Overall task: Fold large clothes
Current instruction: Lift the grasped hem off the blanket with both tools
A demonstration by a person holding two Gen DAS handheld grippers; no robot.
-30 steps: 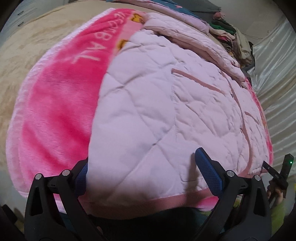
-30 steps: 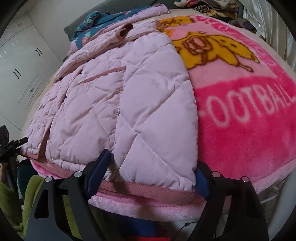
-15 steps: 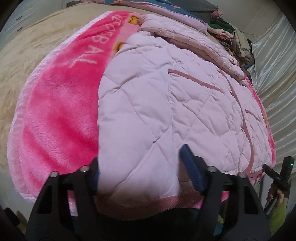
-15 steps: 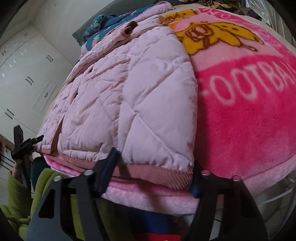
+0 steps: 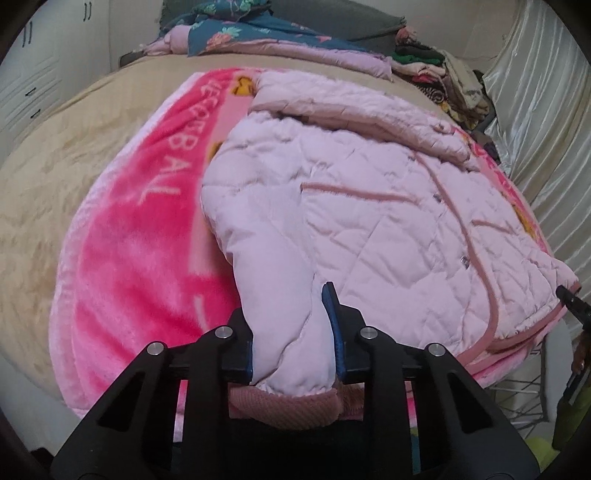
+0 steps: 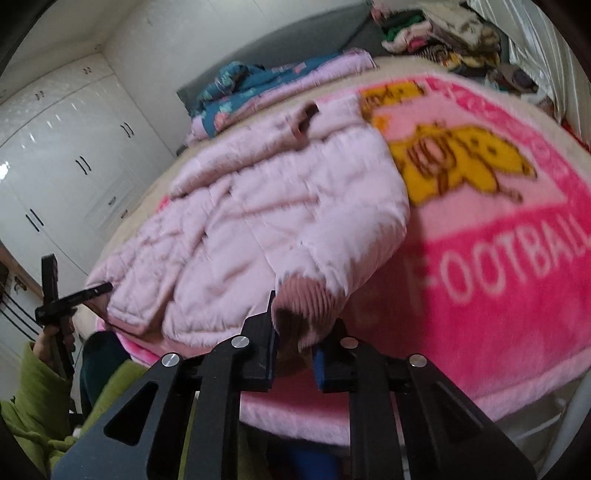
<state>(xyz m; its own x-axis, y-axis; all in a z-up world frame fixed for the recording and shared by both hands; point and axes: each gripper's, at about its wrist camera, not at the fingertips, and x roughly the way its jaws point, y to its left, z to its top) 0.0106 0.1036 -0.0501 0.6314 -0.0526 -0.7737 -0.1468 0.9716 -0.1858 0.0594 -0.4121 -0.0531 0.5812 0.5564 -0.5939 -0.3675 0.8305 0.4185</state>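
The jacket (image 5: 388, 221) is lying on the blanket (image 5: 140, 258), which is lying spread over the bed (image 5: 48, 166). Folded bedding (image 5: 258, 33) is sitting at the bed's far end, with a clothes pile (image 5: 443, 74) to its right. In the right wrist view a wardrobe (image 6: 62, 155) is standing to the left.

Light: soft indoor light is falling evenly; the wardrobe (image 6: 62, 162) doors are showing small glare spots.
Shadows: the jacket (image 5: 369, 221) is casting a dark shadow on the blanket (image 6: 498, 277) beside its lifted corner.
Blur: the right wrist view is smearing with motion; the left is staying sharper.
Distortion: fisheye is bulging the bed and darkening the corners.
Foreground: gripper bodies are reading as near-black, with little detail.
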